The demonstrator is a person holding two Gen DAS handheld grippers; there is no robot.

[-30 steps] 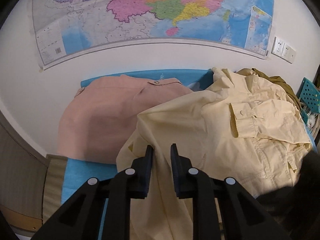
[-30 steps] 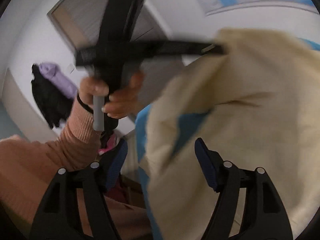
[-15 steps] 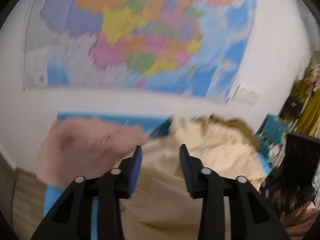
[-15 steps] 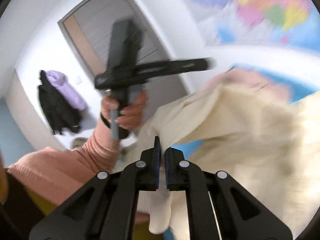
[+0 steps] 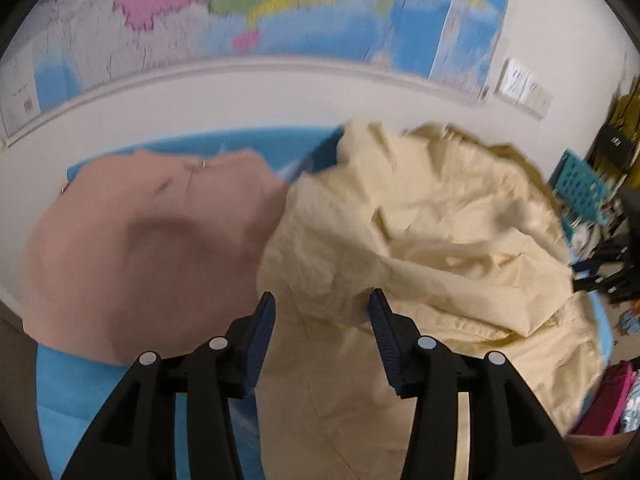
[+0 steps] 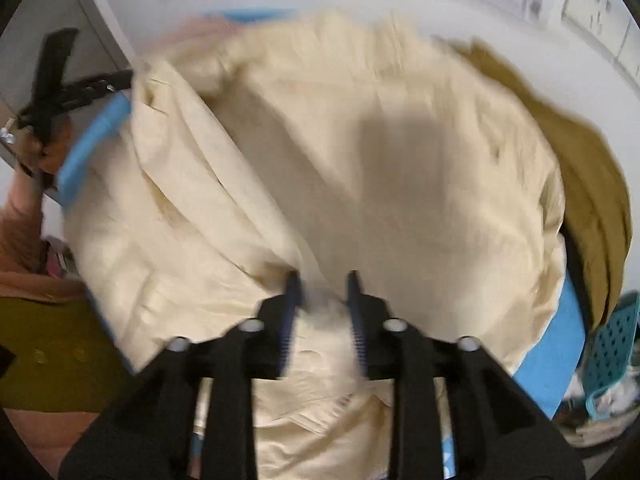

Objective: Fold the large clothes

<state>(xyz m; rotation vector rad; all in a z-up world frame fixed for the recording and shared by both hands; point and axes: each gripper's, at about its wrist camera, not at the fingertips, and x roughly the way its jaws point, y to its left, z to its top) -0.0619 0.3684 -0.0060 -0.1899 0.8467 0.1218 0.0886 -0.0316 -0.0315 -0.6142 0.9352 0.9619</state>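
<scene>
Ahead of the left gripper, whose jaws are opening with nothing pinched between them, the cream shirt lies crumpled on the blue-covered table, its edge overlapping a folded pink garment further to that gripper's left. The right gripper hangs over the same shirt, jaws also opening; cloth sits below the gap, though blur hides whether any still touches the pads. An olive garment lies beyond it to the right, partly under the shirt. The step in hand looks like spreading the shirt flat before the first fold. To do that well, each gripper should probably pick a clear edge, a shoulder seam or the hem, take a single layer only, and draw outward evenly so the body lies smooth and off the pink garment. Beyond the table a white wall carries a large coloured map and wall sockets. A teal basket stands off to the left gripper's right, and the hand holding the other tool shows at the right view's left edge.
</scene>
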